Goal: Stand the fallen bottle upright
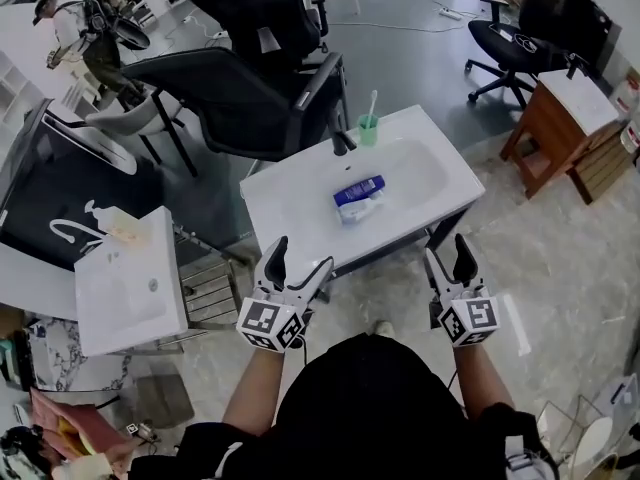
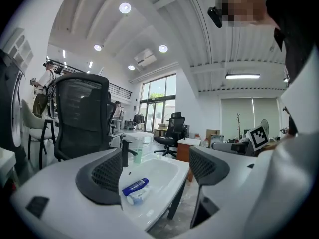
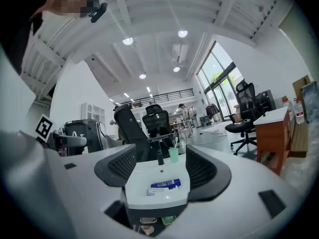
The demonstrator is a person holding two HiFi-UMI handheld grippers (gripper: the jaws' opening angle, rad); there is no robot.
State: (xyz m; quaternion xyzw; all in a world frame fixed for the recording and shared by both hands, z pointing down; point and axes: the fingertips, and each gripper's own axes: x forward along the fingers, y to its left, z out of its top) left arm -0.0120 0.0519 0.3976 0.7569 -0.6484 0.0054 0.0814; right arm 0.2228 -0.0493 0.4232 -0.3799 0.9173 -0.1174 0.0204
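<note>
**Head view: bottle down on the sink, both grippers short of it**

Head view shows the approach step, with nothing grasped yet. The bottle (image 1: 358, 190), blue with a white end, lies on its side on the flat top of the white sink (image 1: 290, 193), just left of the basin. Something pale lies against its near side; I cannot tell whether that is part of the bottle or a separate thing. A green cup (image 1: 368, 128) with a brush stands by the black tap (image 1: 343, 143) at the far edge, well clear of the bottle.

The left gripper (image 1: 303, 253) and right gripper (image 1: 446, 246) hang side by side in front of the sink's near edge, both with jaws spread wide and empty. The bottle lies beyond both, farther in over the sink top and roughly between the two. In each gripper view it appears through the gap between the jaws, but far off, not in it. In the left gripper view it sits low and close to the left jaw. In the right gripper view it is nearly centred.

The next move probably calls for one gripper to reach forward and down over the sink top. Its jaws would need to straddle the bottle across its width, clear of the pale thing. Then it could close and tip the bottle up onto its base.
</note>
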